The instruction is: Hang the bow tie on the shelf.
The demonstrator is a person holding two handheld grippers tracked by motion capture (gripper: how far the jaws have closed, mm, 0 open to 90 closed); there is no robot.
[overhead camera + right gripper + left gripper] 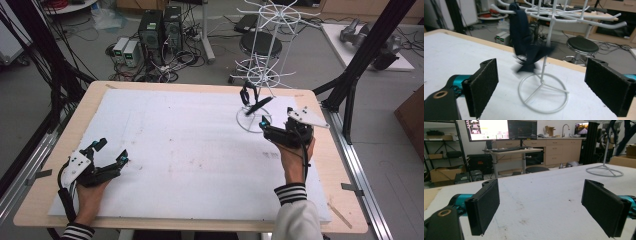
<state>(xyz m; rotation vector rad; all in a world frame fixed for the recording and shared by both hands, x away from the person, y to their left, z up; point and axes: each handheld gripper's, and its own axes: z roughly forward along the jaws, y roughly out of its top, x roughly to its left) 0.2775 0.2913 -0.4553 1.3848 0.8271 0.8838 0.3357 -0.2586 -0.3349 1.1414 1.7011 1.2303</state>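
A white wire rack (265, 60) stands at the far right of the table on a ring base (544, 95). A dark strap (520, 32) hangs from one of its lower arms; its bottom end (260, 104) sticks out sideways and looks blurred. My right gripper (276, 119) sits just in front of the rack's base, open. Its pads (484, 85) stand wide apart with nothing between them, and the strap hangs beyond them. My left gripper (112, 152) rests at the near left of the white sheet, open, its pads (485, 206) holding nothing.
A white sheet (190, 150) covers the wooden table (45, 190). Black frame posts (367, 50) rise at the right and left. A round stool (260, 42) and computer towers (160, 27) stand on the floor behind the table's far edge.
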